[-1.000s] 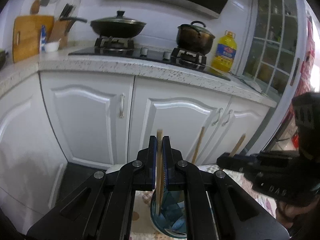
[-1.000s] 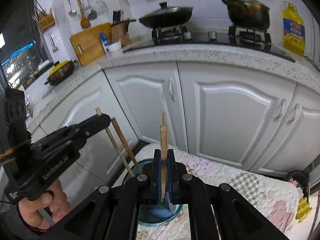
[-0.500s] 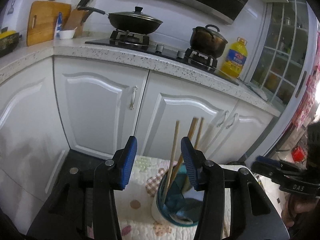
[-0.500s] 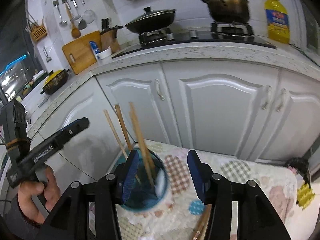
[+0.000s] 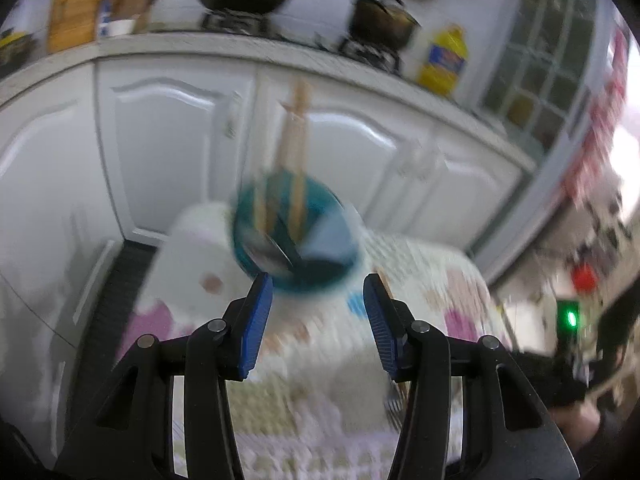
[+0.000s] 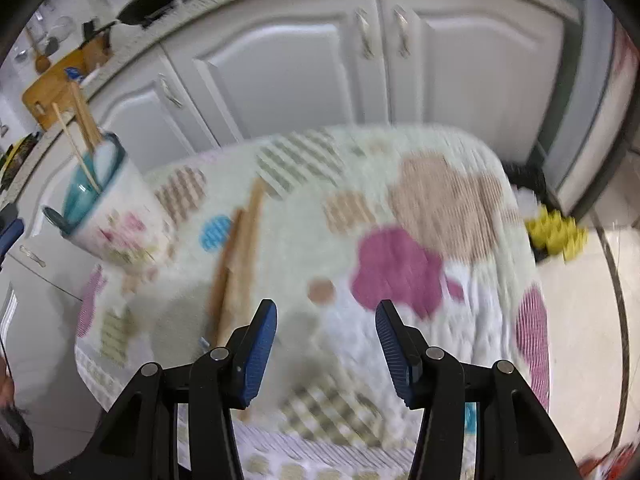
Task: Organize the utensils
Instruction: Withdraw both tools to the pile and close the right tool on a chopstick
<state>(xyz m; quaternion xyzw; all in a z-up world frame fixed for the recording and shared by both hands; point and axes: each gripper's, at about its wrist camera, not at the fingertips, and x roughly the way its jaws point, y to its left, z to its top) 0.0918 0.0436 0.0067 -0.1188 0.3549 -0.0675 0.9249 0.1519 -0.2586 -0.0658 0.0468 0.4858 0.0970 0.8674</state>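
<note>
Nearby, wooden chopsticks (image 6: pixel 236 264) lie flat on quilted patterned cloth (image 6: pixel 400 216).

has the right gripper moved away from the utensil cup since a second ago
Yes. The right gripper was directly over the utensil cup; the cup now sits far left in its view, and the gripper, open and empty, points at the patterned cloth.

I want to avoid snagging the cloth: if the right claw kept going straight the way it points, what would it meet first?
Probably the patterned cloth itself; nothing stands between the open right claw and it. Depth is blurred.
</note>
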